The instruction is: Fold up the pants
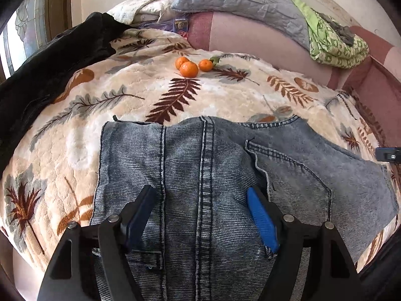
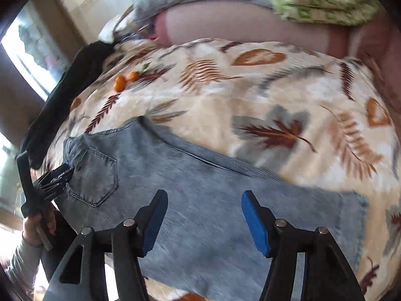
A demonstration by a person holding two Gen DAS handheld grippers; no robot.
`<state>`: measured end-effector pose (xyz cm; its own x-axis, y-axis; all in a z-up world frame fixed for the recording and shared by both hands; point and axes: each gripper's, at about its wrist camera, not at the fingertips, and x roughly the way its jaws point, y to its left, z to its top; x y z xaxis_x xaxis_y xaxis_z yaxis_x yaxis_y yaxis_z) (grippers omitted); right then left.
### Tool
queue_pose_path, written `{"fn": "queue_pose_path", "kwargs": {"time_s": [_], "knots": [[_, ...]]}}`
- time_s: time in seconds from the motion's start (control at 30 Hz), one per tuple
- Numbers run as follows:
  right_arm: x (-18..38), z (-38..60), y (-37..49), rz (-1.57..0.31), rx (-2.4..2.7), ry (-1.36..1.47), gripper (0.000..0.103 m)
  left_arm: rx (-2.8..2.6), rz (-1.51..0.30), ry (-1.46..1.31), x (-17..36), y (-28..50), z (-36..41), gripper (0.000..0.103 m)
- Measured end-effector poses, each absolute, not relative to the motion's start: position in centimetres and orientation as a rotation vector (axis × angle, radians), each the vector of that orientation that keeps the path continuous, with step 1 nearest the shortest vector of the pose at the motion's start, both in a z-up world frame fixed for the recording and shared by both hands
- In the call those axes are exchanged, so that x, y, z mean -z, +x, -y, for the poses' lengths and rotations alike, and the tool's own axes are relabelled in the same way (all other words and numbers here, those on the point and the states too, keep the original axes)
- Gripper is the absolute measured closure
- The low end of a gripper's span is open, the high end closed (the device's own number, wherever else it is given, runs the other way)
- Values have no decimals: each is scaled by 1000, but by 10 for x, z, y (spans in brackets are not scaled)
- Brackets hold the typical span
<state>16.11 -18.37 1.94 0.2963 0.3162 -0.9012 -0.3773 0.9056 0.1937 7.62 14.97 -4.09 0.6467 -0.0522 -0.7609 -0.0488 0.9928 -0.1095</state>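
- The jeans (image 1: 213, 175) lie folded on the bed's leaf-patterned blanket (image 1: 125, 80), back pocket up.
- The left tool (image 1: 200, 215) hovers over the denim, its fingers spread and holding nothing.
- The right tool (image 2: 204, 215) hovers likewise, spread wide over the leg end.
- Three tangerines (image 1: 189, 69) sit well beyond.

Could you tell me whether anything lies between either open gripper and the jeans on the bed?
Nothing visible does. The left gripper and right gripper both hang directly over the jeans, jaws open, with only denim beneath. The mandarins sit farther back on the leaf-print blanket, clear of the fabric.
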Motion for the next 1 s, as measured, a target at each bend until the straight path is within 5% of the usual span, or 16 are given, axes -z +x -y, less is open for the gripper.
{"fn": "queue_pose_path", "kwargs": {"time_s": [0.27, 0.33, 0.37, 0.43, 0.47, 0.77, 0.9, 1.0], "knots": [[45, 87, 214, -1266, -560, -389, 39, 9, -875, -165, 44, 79, -158, 22], [60, 80, 219, -1301, -552, -458, 58, 8, -873, -156, 45, 80, -156, 21], [61, 80, 221, -1303, -556, -455, 60, 7, -872, -151, 45, 80, -156, 21], [57, 77, 221, -1299, -572, -474, 94, 7, -870, -143, 45, 80, -156, 21], [55, 73, 220, -1282, -563, -518, 99, 7, -870, -143, 45, 80, -156, 21], [67, 79, 246, -1218, -398, -571, 103, 0, -866, -158, 45, 83, -157, 20], [41, 117, 242, -1174, -419, -352, 93, 5, -864, -166, 44, 81, -158, 20], [21, 142, 236, -1178, -444, -298, 34, 4, -865, -175, 44, 80, -159, 20]]}}
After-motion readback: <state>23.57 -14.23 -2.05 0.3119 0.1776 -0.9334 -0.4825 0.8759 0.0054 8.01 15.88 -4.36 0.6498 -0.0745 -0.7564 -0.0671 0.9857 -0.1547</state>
